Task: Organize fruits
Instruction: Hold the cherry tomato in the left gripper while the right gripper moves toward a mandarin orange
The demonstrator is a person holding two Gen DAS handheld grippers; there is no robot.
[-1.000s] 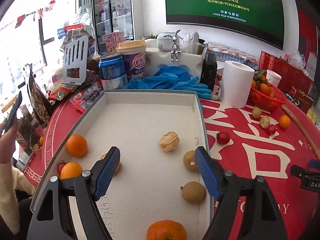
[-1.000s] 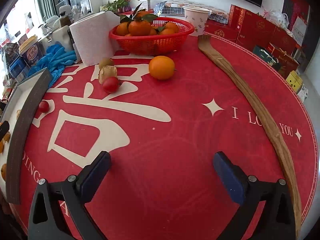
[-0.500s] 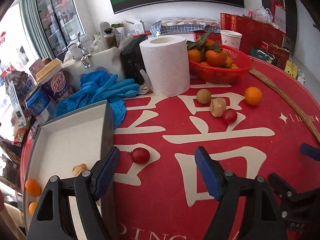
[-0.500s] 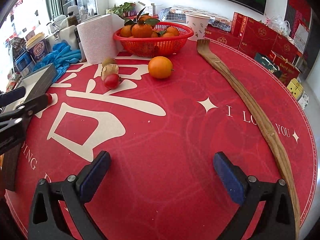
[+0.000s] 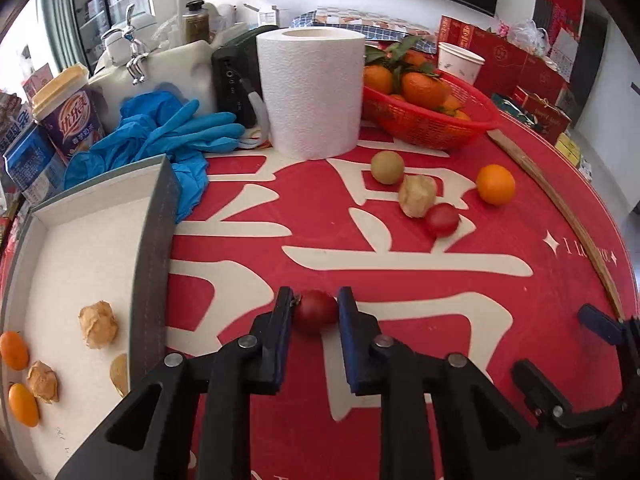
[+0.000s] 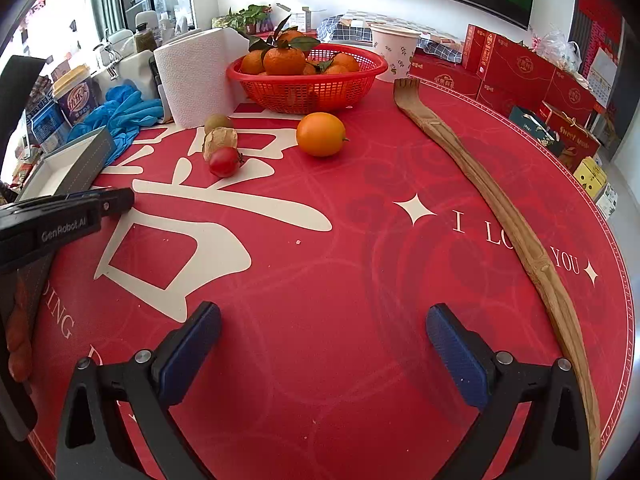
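Note:
My left gripper (image 5: 315,312) is shut on a small red tomato (image 5: 316,312) that rests on the red table, just right of the grey cardboard tray (image 5: 154,240). The tray holds kumquats (image 5: 14,350) and husked physalis (image 5: 98,324). Farther out lie a loose brown longan (image 5: 387,167), a physalis (image 5: 417,196), another red tomato (image 5: 441,219) and an orange (image 5: 495,184). My right gripper (image 6: 322,344) is open and empty over bare red table; the same loose fruits show ahead of it, the tomato (image 6: 224,162) and the orange (image 6: 321,134).
A red basket of tangerines (image 6: 308,80), a paper-towel roll (image 5: 310,92), blue gloves (image 5: 160,132), a drink cup and cartons crowd the back. A wooden back-scratcher (image 6: 500,208) lies along the right. Red gift boxes line the far edge.
My left gripper swung from over the tray to the table on its right and closed on the red tomato. The right gripper shifted slightly and stayed open.

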